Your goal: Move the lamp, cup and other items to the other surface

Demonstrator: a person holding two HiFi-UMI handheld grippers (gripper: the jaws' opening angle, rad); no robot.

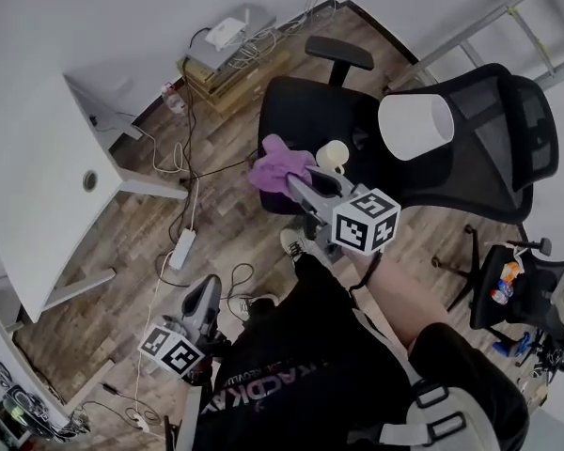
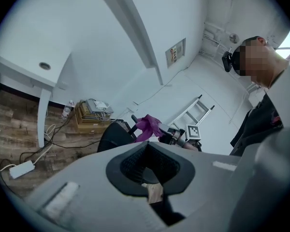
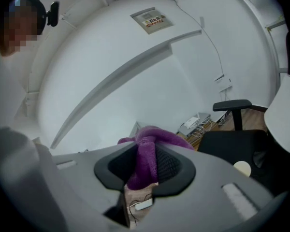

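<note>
My right gripper [image 1: 296, 184] is shut on a purple cloth [image 1: 280, 165] and holds it in the air over the front of a black office chair's seat [image 1: 296, 111]. In the right gripper view the cloth [image 3: 149, 135] bunches between the jaws and hangs below them. On the seat stand a cream cup [image 1: 334, 154] and a lamp with a white shade [image 1: 415, 125]. The cup [image 3: 241, 168] and shade [image 3: 286, 115] lie right of the jaws. My left gripper [image 1: 207, 294] hangs low over the floor, shut and empty. From it the cloth [image 2: 147, 124] shows ahead.
A white table [image 1: 38, 167] stands at the left. A power strip [image 1: 182, 248] and loose cables lie on the wooden floor. A box with a router [image 1: 227, 34] sits by the wall. A second chair [image 1: 517, 285] with clutter is at the right, and a ladder [image 1: 508, 17] leans behind.
</note>
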